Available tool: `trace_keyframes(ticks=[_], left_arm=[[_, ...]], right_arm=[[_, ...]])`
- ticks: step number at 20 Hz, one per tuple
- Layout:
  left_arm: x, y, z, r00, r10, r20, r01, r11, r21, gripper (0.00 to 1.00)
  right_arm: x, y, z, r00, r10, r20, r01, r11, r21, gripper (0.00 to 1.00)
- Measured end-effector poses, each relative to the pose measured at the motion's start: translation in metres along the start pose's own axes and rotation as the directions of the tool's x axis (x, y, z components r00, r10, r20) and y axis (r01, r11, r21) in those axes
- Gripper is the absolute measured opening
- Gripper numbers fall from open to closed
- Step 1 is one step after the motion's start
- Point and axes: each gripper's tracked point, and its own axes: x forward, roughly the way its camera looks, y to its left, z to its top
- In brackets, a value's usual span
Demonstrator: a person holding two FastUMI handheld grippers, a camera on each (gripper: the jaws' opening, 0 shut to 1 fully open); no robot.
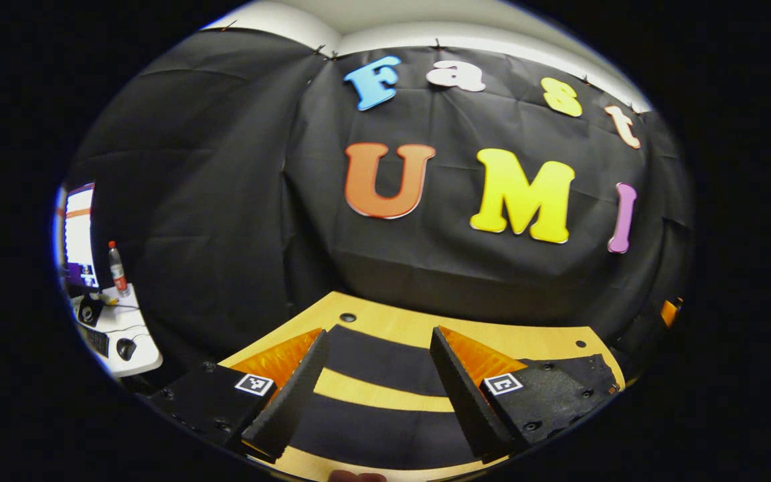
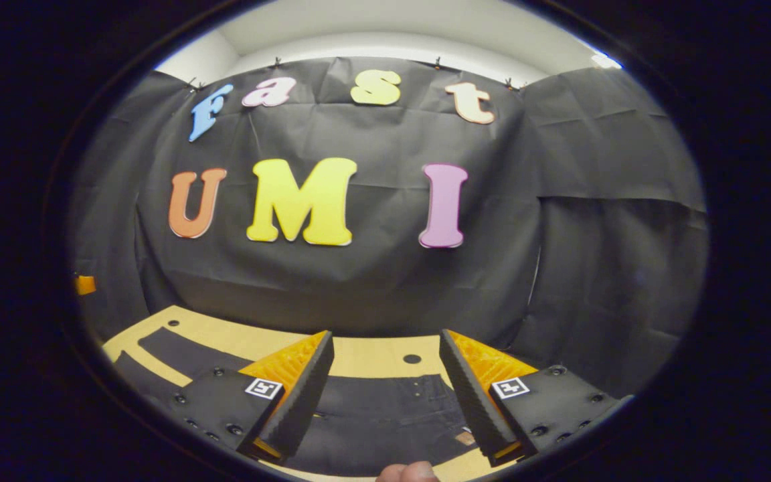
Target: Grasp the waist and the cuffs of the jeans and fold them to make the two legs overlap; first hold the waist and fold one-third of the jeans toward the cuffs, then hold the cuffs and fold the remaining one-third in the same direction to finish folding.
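Right gripper view: dark jeans (image 2: 385, 408) flat, unfolded; right claw (image 2: 385, 402), left claw (image 1: 379, 391) apart.

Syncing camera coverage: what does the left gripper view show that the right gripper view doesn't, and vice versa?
Left gripper view: the two separate legs of the jeans, a side desk with monitor, bottle and mouse.
Right gripper view: the waist of the jeans.
Both: dark jeans spread on the wooden table, each camera's own gripper open above them.

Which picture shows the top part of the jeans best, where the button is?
The right gripper view: the waist with its rivets lies flat between the open right tool. The left gripper view shows two separate legs between the open left tool.
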Motion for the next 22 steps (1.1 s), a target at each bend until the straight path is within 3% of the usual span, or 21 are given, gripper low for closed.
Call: trace_keyframes(ticks=[2,5,7,10,12,15,16,18,20,22], left_arm=[[-0.006,0.033,-0.028,0.995,0.069,-0.074,-0.07,0.997,-0.011,0.99],[-0.019,0.082,-0.079,0.964,0.145,-0.224,-0.176,0.977,-0.123,0.99],[-0.023,0.098,-0.111,0.933,0.148,-0.328,-0.236,0.94,-0.246,0.98],[-0.034,0.118,-0.159,0.874,0.102,-0.475,-0.324,0.85,-0.414,0.99],[-0.032,0.132,-0.183,0.85,0.059,-0.524,-0.361,0.79,-0.496,0.99],[-0.022,0.139,-0.198,0.833,-0.015,-0.552,-0.41,0.652,-0.637,0.99],[-0.019,0.141,-0.203,0.827,-0.027,-0.562,-0.435,0.603,-0.669,0.99],[-0.011,0.14,-0.208,0.821,-0.05,-0.568,-0.463,0.523,-0.716,1.0],[0.0,0.149,-0.216,0.816,-0.056,-0.576,-0.487,0.472,-0.735,0.99],[0.007,0.154,-0.224,0.806,-0.051,-0.59,-0.51,0.445,-0.736,0.99]], right_arm=[[0.008,-0.035,-0.019,0.999,-0.02,-0.049,0.02,1.0,-0.01,0.96],[0.01,-0.083,-0.059,0.983,-0.033,-0.183,0.04,0.998,0.038,0.96],[0.009,-0.105,-0.088,0.956,-0.028,-0.291,0.064,0.991,0.114,0.96],[0.007,-0.112,-0.126,0.897,0.02,-0.442,0.108,0.959,0.263,1.0],[0.005,-0.11,-0.151,0.858,0.062,-0.51,0.155,0.915,0.372,0.99],[0.0,-0.113,-0.189,0.806,0.101,-0.583,0.263,0.821,0.507,0.99],[-0.002,-0.114,-0.197,0.793,0.113,-0.598,0.297,0.786,0.542,0.94],[0.002,-0.109,-0.215,0.769,0.138,-0.624,0.36,0.714,0.601,0.98],[0.009,-0.108,-0.231,0.753,0.155,-0.64,0.41,0.651,0.639,0.94],[0.017,-0.111,-0.246,0.74,0.153,-0.655,0.453,0.605,0.654,0.98]])
